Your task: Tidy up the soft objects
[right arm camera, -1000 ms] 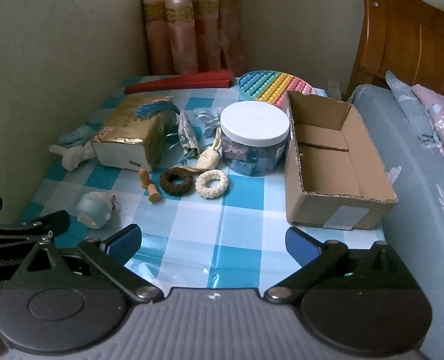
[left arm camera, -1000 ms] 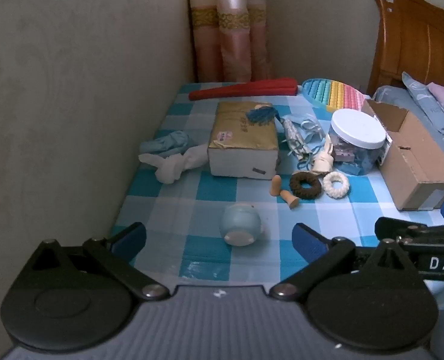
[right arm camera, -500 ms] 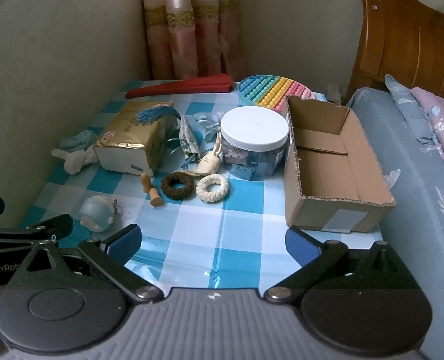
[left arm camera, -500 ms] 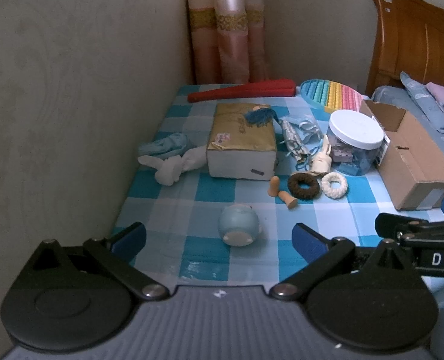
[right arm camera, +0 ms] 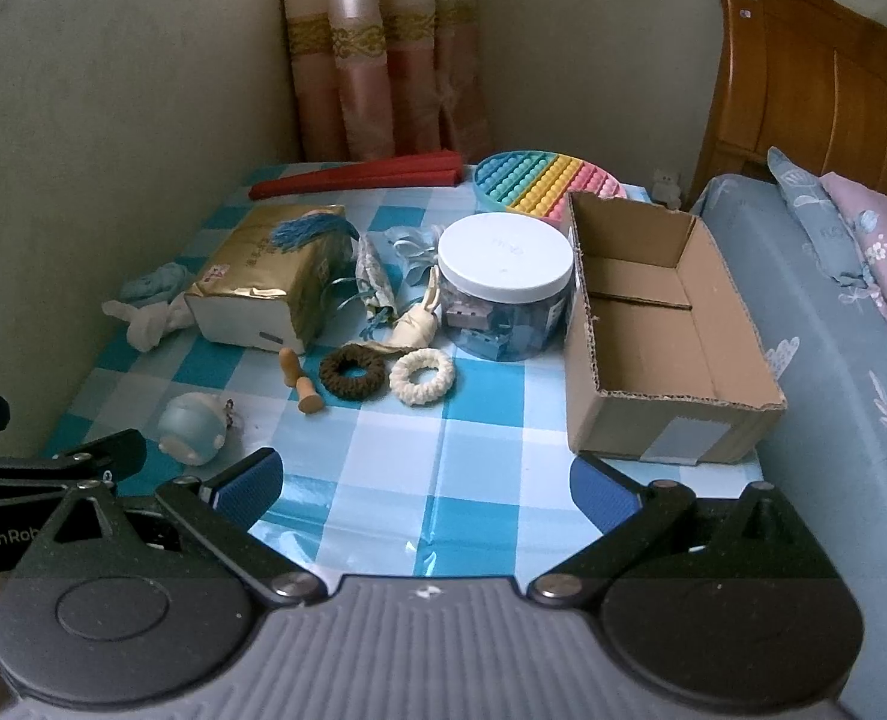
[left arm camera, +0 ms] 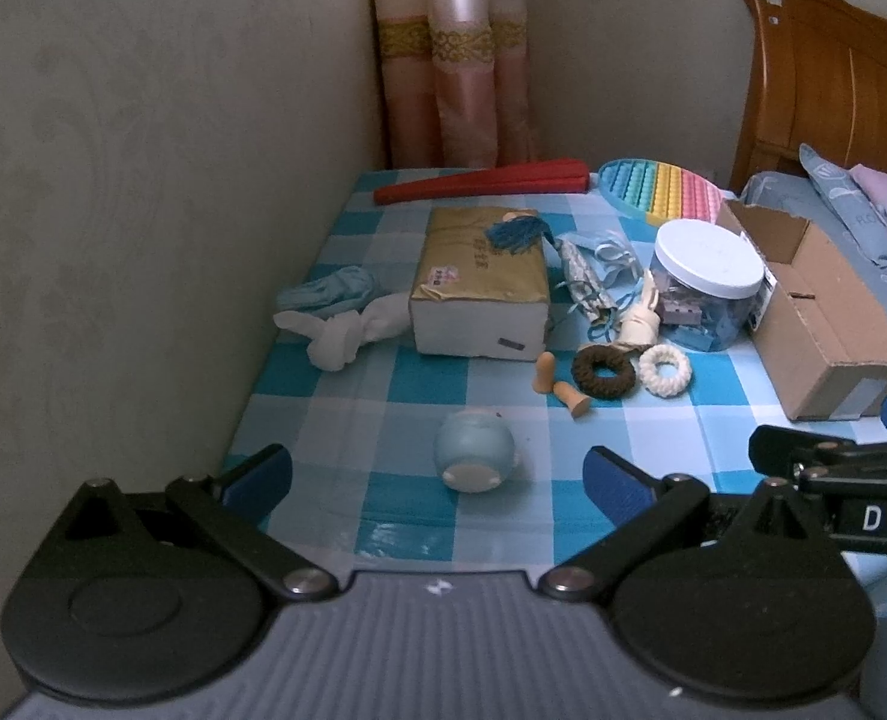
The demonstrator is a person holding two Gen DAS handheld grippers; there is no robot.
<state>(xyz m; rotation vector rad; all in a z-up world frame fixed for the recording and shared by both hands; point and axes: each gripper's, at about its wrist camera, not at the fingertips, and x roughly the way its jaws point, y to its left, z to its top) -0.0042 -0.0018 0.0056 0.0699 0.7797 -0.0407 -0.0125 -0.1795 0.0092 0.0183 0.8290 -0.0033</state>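
Observation:
Soft items lie on a blue checked table [right arm camera: 479, 450]: a pale blue round squishy toy [left arm camera: 473, 459] [right arm camera: 193, 429], a brown hair tie [left arm camera: 604, 371] [right arm camera: 352, 371], a white hair tie [left arm camera: 664, 369] [right arm camera: 422, 377], two orange earplugs [left arm camera: 560, 387] [right arm camera: 299, 381], and white and blue cloth [left arm camera: 338, 318] [right arm camera: 146, 306] at the left. An empty cardboard box [right arm camera: 662, 324] [left arm camera: 815, 312] stands at the right. My left gripper [left arm camera: 437, 477] is open, just short of the squishy toy. My right gripper [right arm camera: 425, 489] is open over the table's front edge, empty.
A gold tissue pack [left arm camera: 482, 282] with a blue tassel, a clear jar with a white lid [right arm camera: 503, 285], a rainbow pop-it board [right arm camera: 539, 183] and a red folded fan [right arm camera: 359, 180] lie further back. A wall bounds the left, a bed [right arm camera: 833, 330] the right.
Both grippers have drawn back and risen slightly, so the table items look a little farther away. Nothing on the table has moved. Both stay open.

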